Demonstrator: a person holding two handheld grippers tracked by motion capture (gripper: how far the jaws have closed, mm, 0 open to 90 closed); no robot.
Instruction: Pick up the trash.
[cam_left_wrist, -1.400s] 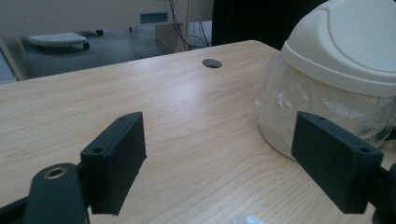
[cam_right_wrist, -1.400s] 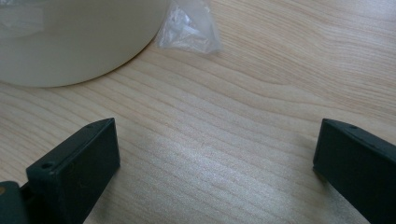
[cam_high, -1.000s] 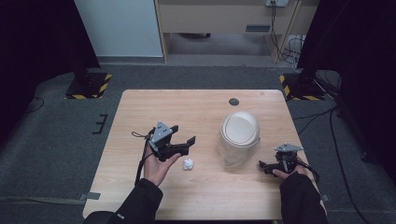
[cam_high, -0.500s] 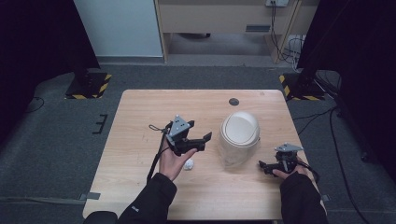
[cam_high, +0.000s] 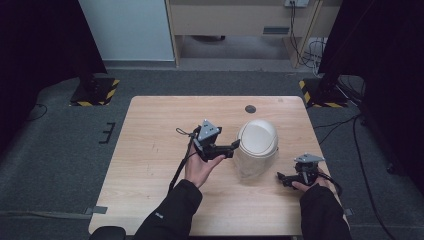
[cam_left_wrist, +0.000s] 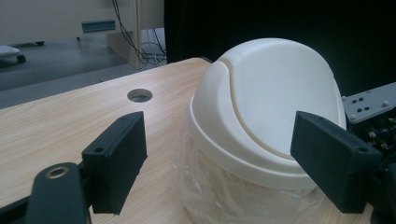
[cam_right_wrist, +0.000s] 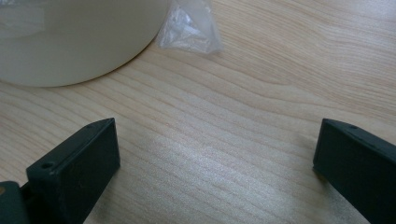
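Closing in from a second ago, left gripper (cam_high: 231, 148), jaws apart, now nearly touches bin lid (cam_high: 258, 136) ahead; right gripper (cam_high: 284, 178) idle, apart.

My high view sits above my side of the worktop (cam_high: 150, 150), looking forward and down, far enough to take in the whole top plus floor beyond. My left gripper view rides low, looks along its jaws, very near the domed bin (cam_left_wrist: 275, 107); worktop hole (cam_left_wrist: 139, 95) behind it. My right gripper view points steeply down at the wood, close in, bin base (cam_right_wrist: 70, 42) at the top left. All three share the bin (cam_high: 257, 145) and the worktop.
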